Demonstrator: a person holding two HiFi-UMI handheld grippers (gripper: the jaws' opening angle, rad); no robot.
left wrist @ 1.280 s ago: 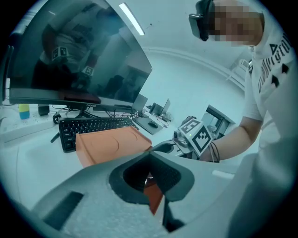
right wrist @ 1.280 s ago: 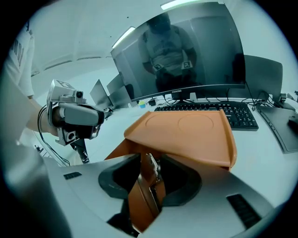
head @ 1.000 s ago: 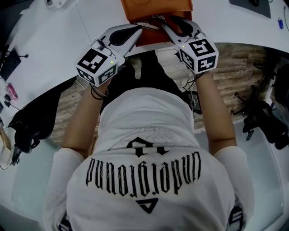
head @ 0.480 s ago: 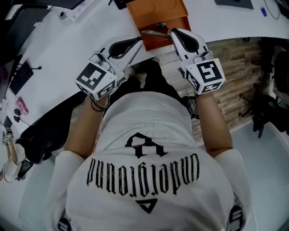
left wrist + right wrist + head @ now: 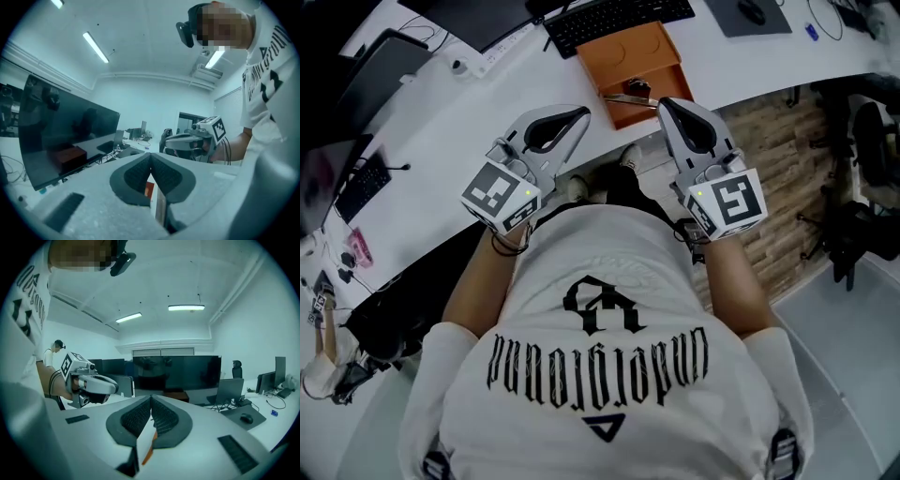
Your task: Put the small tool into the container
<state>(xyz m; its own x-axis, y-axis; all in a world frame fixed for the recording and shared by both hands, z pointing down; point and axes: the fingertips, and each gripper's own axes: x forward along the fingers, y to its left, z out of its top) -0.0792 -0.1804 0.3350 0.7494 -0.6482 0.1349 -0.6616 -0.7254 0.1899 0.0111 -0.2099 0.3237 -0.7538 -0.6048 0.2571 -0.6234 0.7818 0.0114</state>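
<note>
An orange container [image 5: 623,54] stands open on the white desk [image 5: 487,103]. A small metal tool [image 5: 630,92] lies in its near tray. My left gripper [image 5: 581,114] is held up over the desk's near edge, left of the container; its ribbed pads [image 5: 138,174] meet with nothing between them. My right gripper [image 5: 664,103] hangs just right of the tray, off the tool. Its jaws have just been closing and now stand shut and empty, pads [image 5: 161,419] together. Each gripper view shows the other gripper: the right gripper [image 5: 174,139] and the left gripper [image 5: 116,387].
A black keyboard [image 5: 614,17] and a mouse on a dark pad [image 5: 750,11] lie behind the container. Dark monitors [image 5: 176,371] stand along the desk. Wood flooring [image 5: 769,122] and a black chair base [image 5: 853,234] are to the right, below the desk edge.
Both grippers have risen and drawn back from the container toward my body. The right gripper's jaws, earlier apart at the tray, have closed. The tool stays in the tray.
</note>
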